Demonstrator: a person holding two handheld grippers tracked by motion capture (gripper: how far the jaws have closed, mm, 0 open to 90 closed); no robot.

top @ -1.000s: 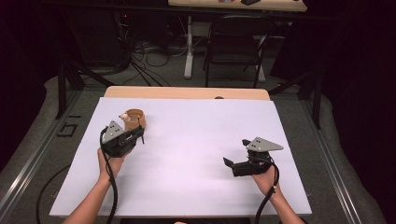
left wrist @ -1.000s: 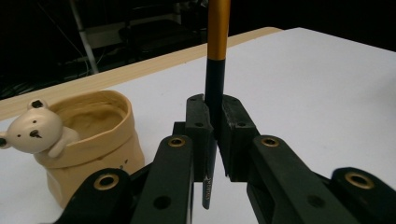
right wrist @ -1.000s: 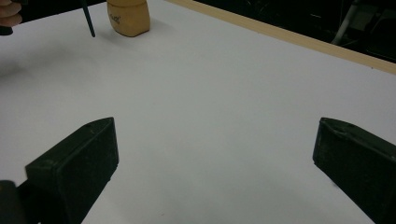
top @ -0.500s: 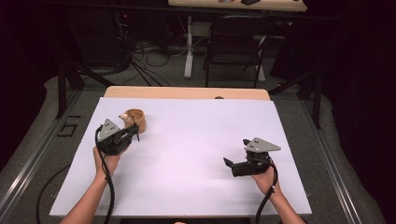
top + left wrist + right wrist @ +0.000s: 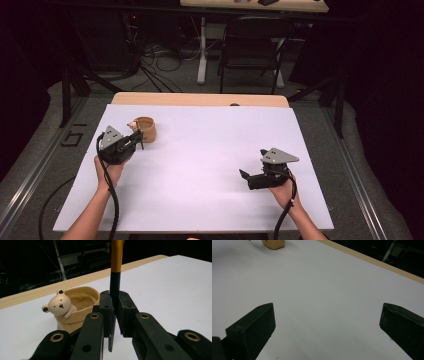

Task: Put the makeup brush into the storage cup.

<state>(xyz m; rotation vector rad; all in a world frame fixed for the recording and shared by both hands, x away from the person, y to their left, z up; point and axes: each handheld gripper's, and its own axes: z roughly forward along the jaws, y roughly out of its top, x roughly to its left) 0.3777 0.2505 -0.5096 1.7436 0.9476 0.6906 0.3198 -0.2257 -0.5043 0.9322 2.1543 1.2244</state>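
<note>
**Pen clamped upright beside the bear holder**

While the right gripper [image 5: 250,176] rests near the right edge of the white table cover [image 5: 210,165] with its jaws spread wide over bare surface, the left gripper [image 5: 114,312] does the work at the far left. Its jaws are closed on a pen [image 5: 115,285], black in the lower barrel and gold above, which stands nearly vertical between the pads with its lower end hanging just below them. Holding it upright this way looks like a deliberate set-up for lowering it end-first into a container, not laying it flat.

That container is most likely the tan bear-shaped pen holder [image 5: 75,307], a small open cup with a cream bear head (black ears, eyes and nose) leaning on its rim. In the left gripper view it sits just left of the jaws and a little farther off; the pen is near it but not over its mouth. In the high view the holder [image 5: 145,129] stands just beyond the left gripper [image 5: 135,142], at the far-left part of the cover.

The right gripper, well apart, seems parked to keep clear.

Small pale lettering runs along the pen's lower barrel, too small to read. No other writing is legible.
</note>
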